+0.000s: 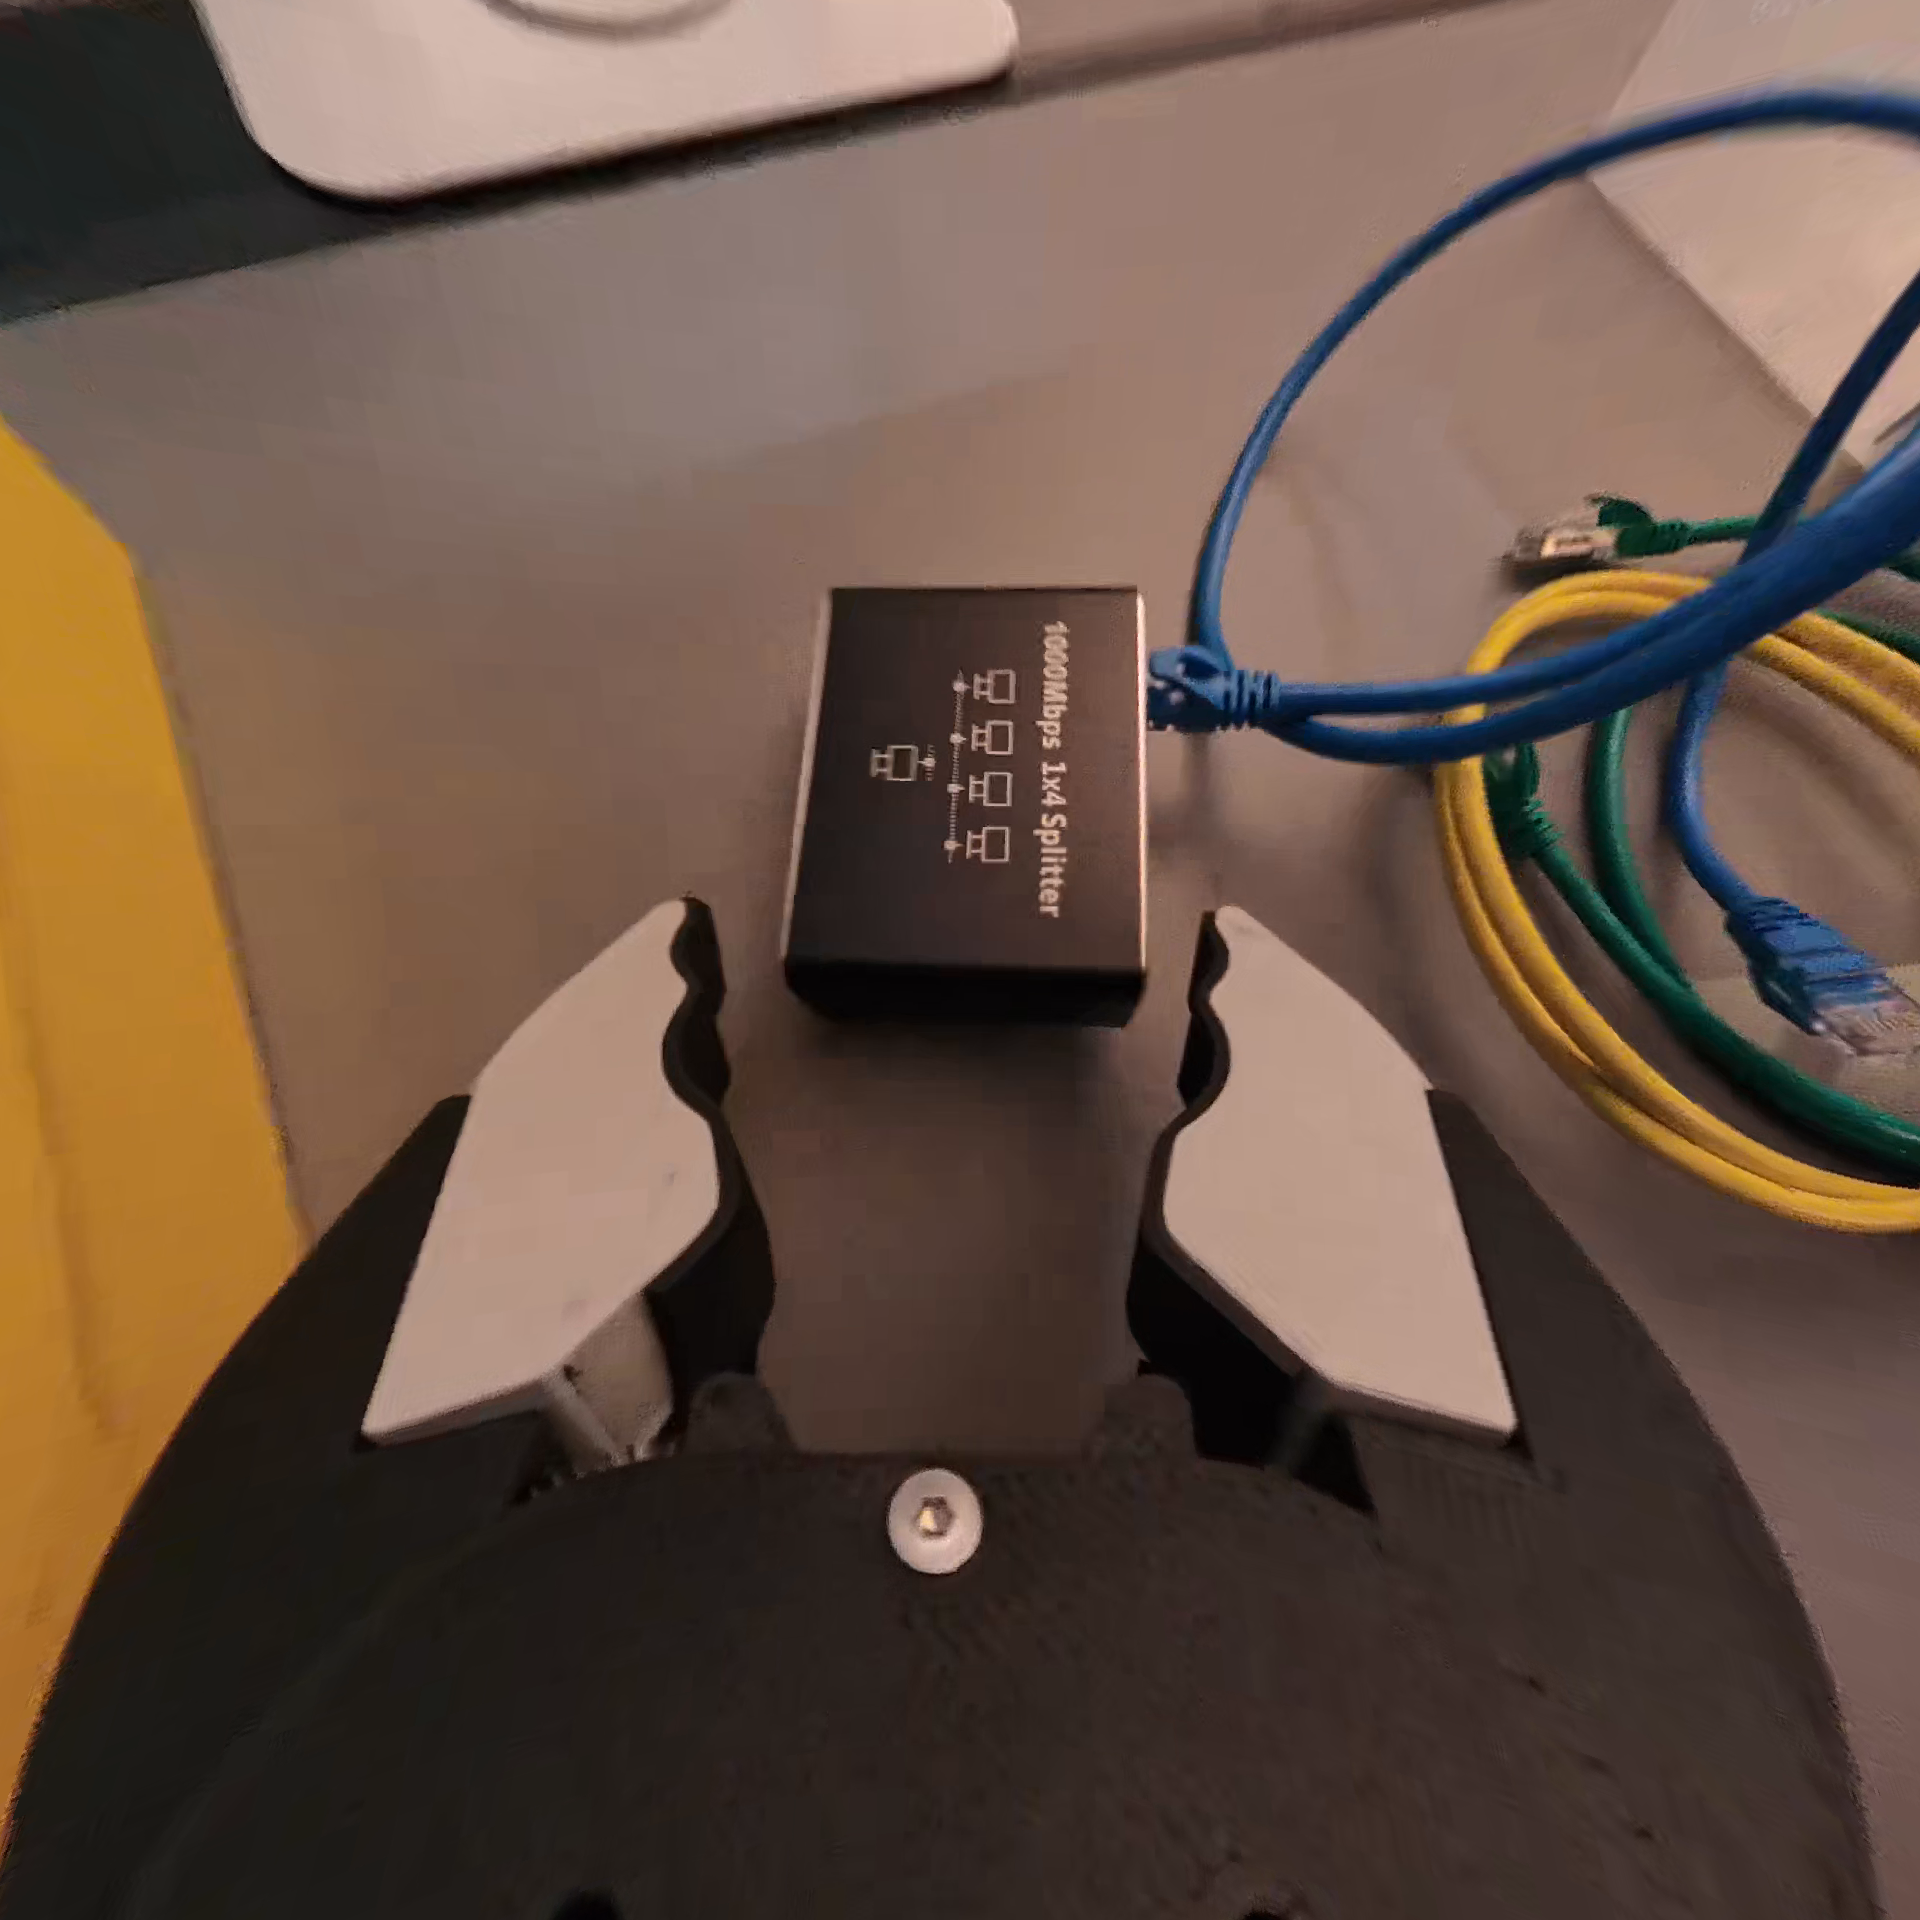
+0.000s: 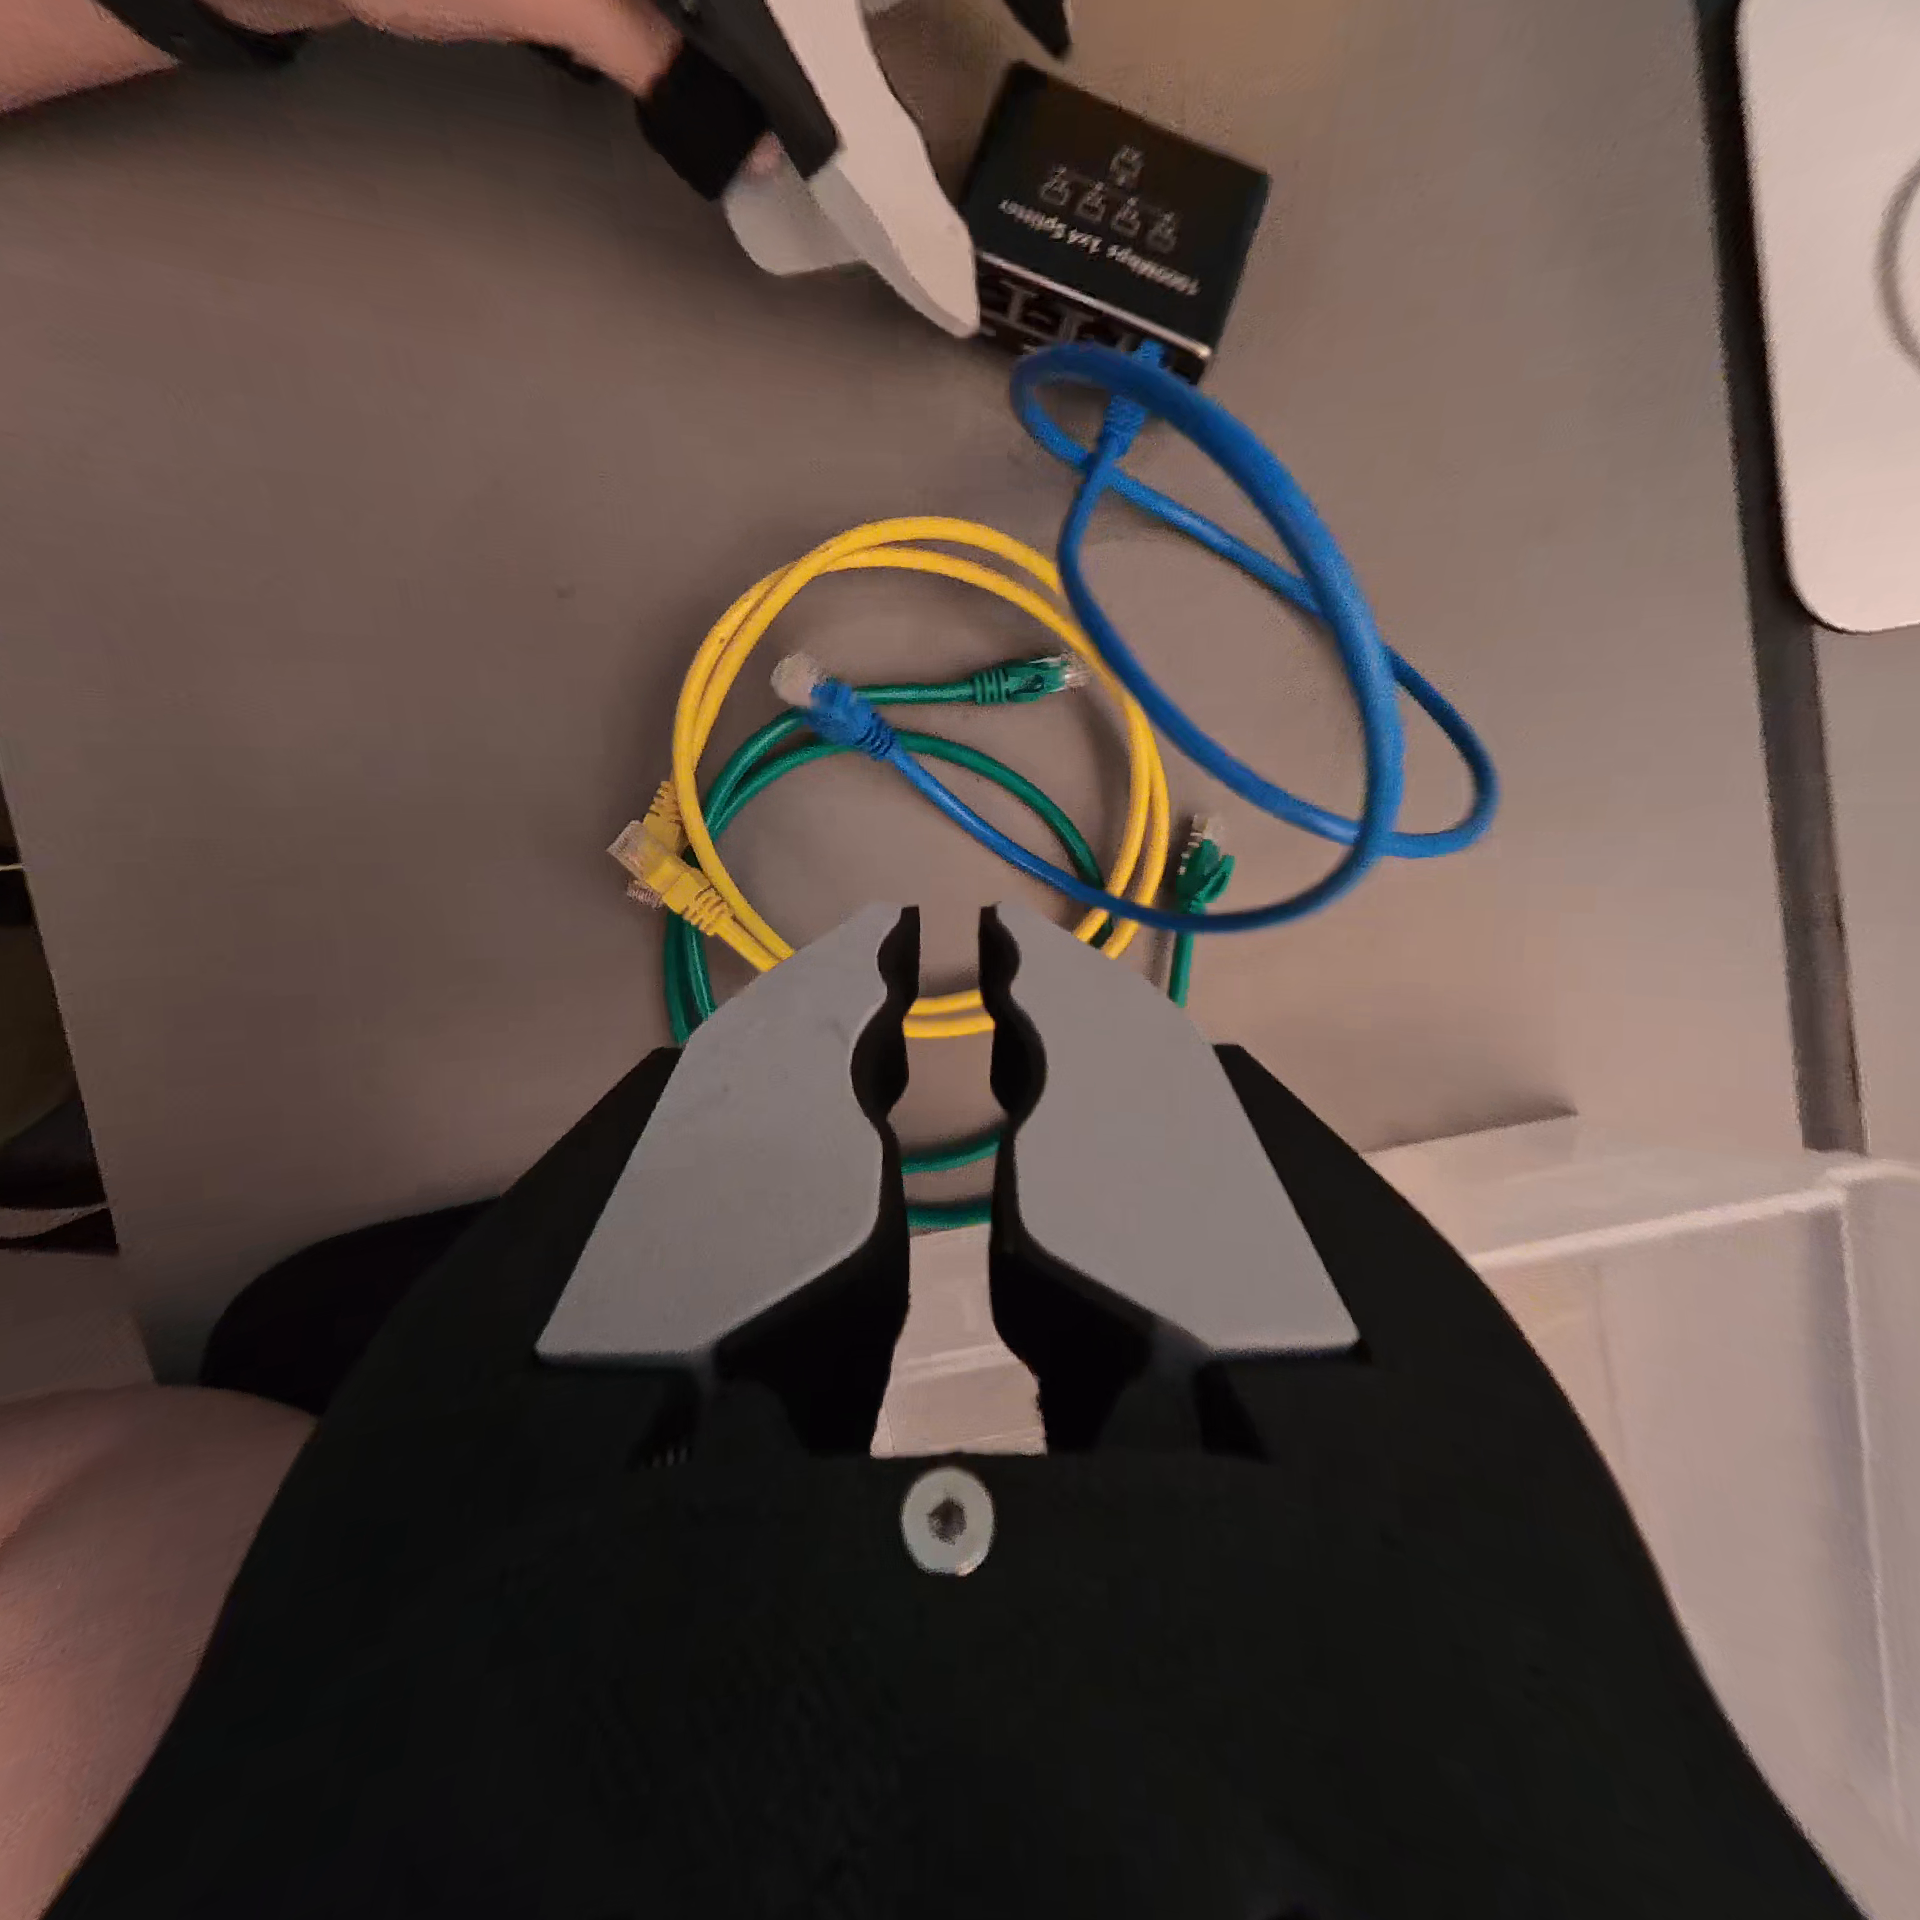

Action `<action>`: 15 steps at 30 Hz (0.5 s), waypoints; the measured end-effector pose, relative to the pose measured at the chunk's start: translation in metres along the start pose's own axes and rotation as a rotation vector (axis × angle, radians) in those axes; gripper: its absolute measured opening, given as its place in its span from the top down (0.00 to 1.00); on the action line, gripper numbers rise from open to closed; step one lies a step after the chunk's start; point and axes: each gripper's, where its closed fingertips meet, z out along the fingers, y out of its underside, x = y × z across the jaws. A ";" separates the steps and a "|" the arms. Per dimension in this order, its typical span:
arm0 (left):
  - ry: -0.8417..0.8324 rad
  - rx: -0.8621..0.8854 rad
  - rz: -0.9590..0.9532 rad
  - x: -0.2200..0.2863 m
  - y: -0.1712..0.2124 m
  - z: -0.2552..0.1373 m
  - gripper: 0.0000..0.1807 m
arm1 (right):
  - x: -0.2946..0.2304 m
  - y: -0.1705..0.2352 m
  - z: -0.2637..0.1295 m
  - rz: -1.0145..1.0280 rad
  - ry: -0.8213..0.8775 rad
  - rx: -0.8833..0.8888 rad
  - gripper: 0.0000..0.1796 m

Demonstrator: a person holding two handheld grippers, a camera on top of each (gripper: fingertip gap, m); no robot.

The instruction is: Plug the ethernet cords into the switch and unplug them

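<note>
Left gripper [image 1: 951, 935] spread wide with nothing between its fingers, black switch [image 1: 971, 800] just ahead at 12 o'clock on the grey table [image 1: 468, 623], blue cord [image 1: 1216, 686] plugged in at its 3 o'clock side — right gripper [image 2: 948, 925] nearly together, empty, above the yellow cord [image 2: 914, 540] and green cord [image 2: 935, 748] coils.

Left gripper [image 1: 951, 935] hangs low with jaws spread wide, nothing between them. Right gripper [image 2: 949, 920] hovers higher, jaws nearly together with a narrow gap, empty.
</note>
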 end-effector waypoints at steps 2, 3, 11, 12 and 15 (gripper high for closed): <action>-0.090 0.068 0.061 0.002 -0.011 -0.027 0.49 | 0.001 0.000 -0.011 -0.002 0.030 0.028 0.93; -0.131 0.136 0.114 0.012 -0.021 -0.044 0.49 | 0.002 0.000 -0.018 -0.003 0.048 0.044 0.93; 0.215 0.270 0.485 0.217 -0.007 -0.062 0.60 | 0.000 -0.004 -0.059 -0.029 0.148 0.166 0.93; 0.232 0.204 0.501 0.224 0.004 -0.048 0.60 | -0.001 -0.003 -0.063 -0.033 0.158 0.172 0.93; 0.289 0.062 0.526 0.234 0.025 -0.024 0.68 | -0.004 -0.003 -0.072 -0.039 0.169 0.203 0.93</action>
